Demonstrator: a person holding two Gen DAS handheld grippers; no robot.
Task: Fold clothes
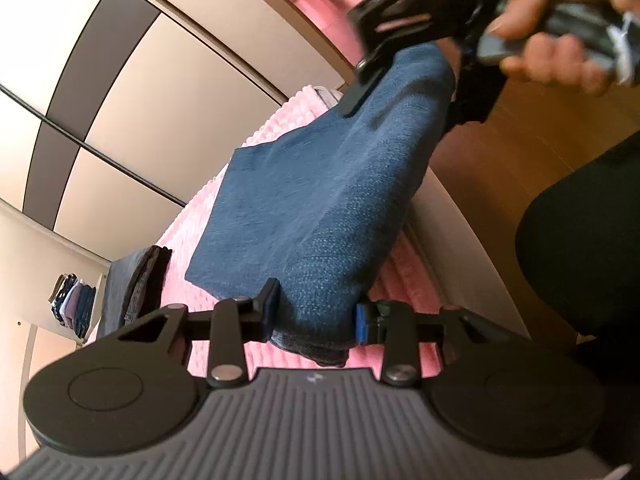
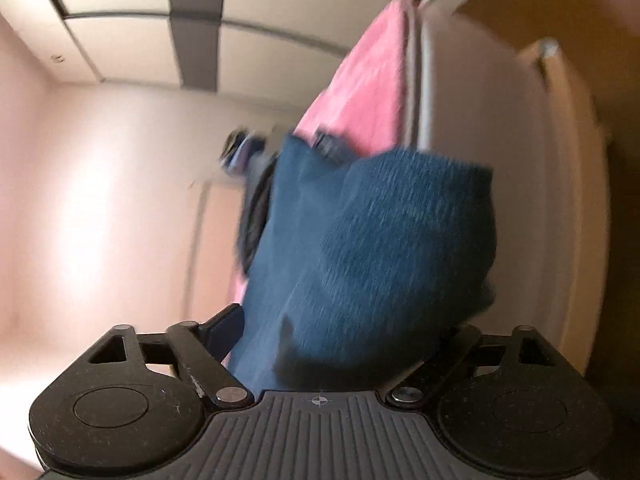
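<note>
Jeans, one blue folded pair, are stretched between the two tongs above a pink bedspread.

In the left wrist view, the left tongs stand partly closed, their blue-padded fingers pressed on either side of a thick folded end of the jeans, which bulges between them. From there the denim runs up and away to the right tongs, at the top right. One black finger of these lies flat on the cloth's far end; the other finger is hidden behind the fabric. A hand grips the handle of the right tongs. Left of the jeans, on the bedspread, lies one dark folded stack, and farther left a row of hanging clothes shows against the wall; their count cannot be told. A wooden floor shows at right.

In the right wrist view, much blurred, the right tongs are only partly open, the jeans filling the gap between the fingers and hanging over the nose of the tool. The fingertips themselves are mostly covered by cloth. Beyond the denim the pink bedspread rises toward the top, with the bed's pale side to its right.
</note>
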